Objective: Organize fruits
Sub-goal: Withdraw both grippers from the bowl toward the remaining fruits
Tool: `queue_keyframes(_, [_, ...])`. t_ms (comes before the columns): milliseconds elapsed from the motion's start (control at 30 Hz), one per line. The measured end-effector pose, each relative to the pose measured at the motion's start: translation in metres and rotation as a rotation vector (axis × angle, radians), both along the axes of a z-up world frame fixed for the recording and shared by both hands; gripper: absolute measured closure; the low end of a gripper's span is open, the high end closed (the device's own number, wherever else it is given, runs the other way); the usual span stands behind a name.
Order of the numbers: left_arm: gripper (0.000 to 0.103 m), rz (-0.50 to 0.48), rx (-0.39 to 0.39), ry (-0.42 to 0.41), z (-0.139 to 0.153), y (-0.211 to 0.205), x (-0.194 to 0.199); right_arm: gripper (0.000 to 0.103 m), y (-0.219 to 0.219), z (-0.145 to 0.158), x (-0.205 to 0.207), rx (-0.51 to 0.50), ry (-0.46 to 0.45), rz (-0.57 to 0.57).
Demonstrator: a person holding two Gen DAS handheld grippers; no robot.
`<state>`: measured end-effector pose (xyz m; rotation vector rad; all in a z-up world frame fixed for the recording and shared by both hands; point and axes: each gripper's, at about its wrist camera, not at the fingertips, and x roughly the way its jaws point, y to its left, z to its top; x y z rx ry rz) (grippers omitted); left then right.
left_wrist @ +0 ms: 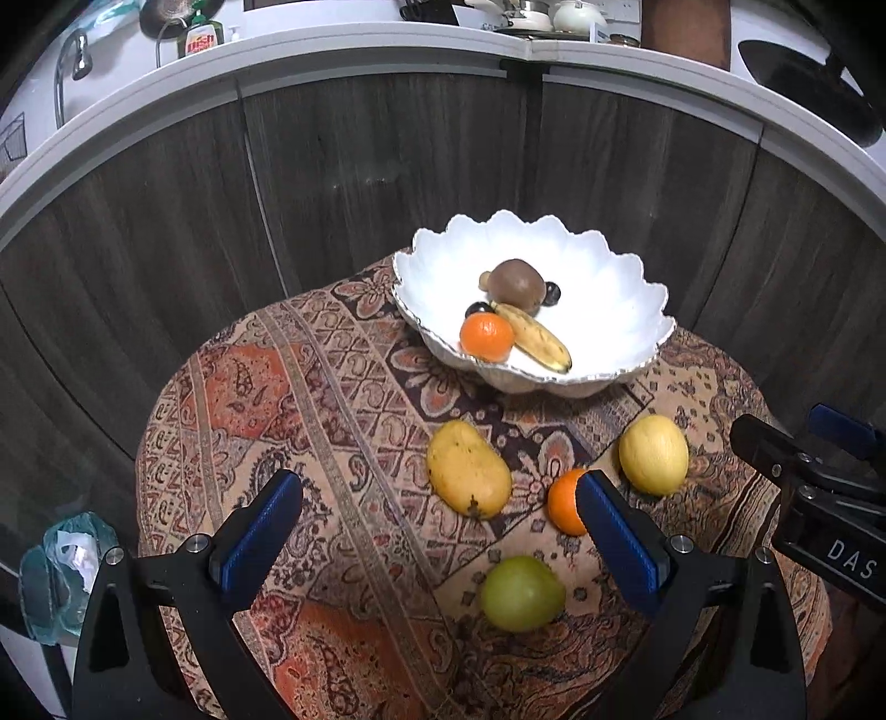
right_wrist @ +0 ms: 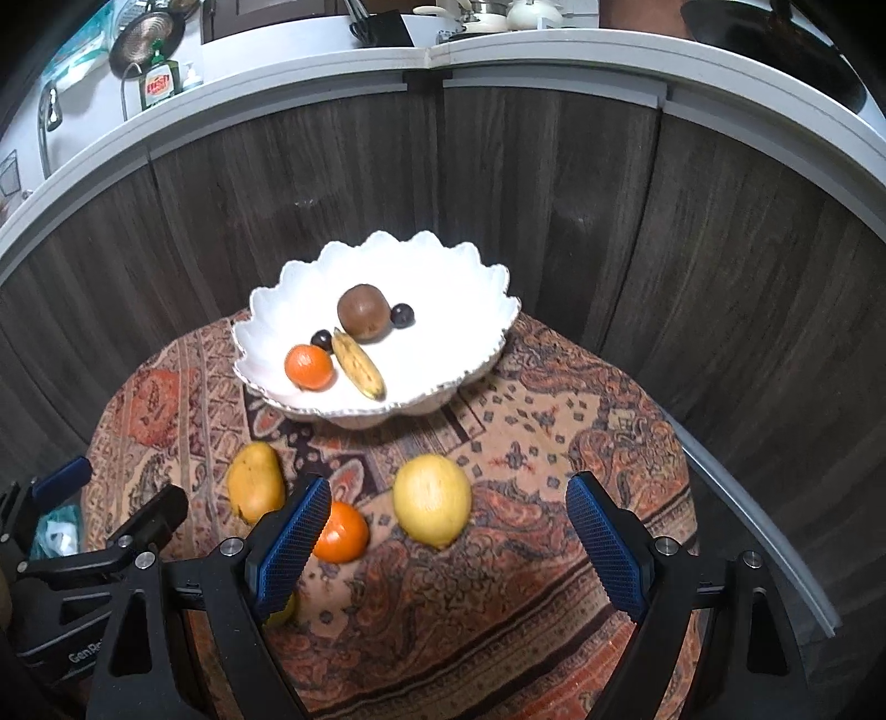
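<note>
A white scalloped bowl [left_wrist: 609, 299] [right_wrist: 459, 310] stands at the far side of a round patterned table and holds a brown fruit [left_wrist: 518, 284], a banana [left_wrist: 540, 340], an orange [left_wrist: 486, 336] and two small dark fruits. On the cloth in front lie a mango [left_wrist: 468, 468] [right_wrist: 256, 482], a loose orange [left_wrist: 565, 501] [right_wrist: 343, 531], a pale yellow fruit [left_wrist: 653, 454] [right_wrist: 432, 498] and a green fruit [left_wrist: 523, 592]. My left gripper [left_wrist: 440, 534] hovers open above the mango and green fruit, holding nothing. My right gripper [right_wrist: 448, 540] hangs open over the yellow fruit, not touching it.
The patterned cloth [left_wrist: 310, 399] covers the small round table. Dark wood cabinet doors [left_wrist: 387, 166] curve behind it under a white countertop [left_wrist: 332, 50] with a dish-soap bottle [left_wrist: 199, 39] and a tap. A crumpled bag [left_wrist: 66, 570] lies low on the left.
</note>
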<state>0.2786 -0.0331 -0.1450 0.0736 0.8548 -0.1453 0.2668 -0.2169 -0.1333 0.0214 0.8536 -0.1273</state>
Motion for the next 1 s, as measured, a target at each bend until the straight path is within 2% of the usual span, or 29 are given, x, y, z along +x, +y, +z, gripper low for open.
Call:
queue_keyframes(633, [0.003, -0.066, -0.004, 0.047, -0.044, -0.010, -0.019, 0.015, -0.008, -0.041, -0.027, -0.015, 0.026, -0.029])
queue_keyframes(1000, [0.014, -0.119, 0.028, 0.085, -0.073, -0.024, -0.018, 0.015, -0.016, -0.064, -0.028, -0.016, 0.048, -0.041])
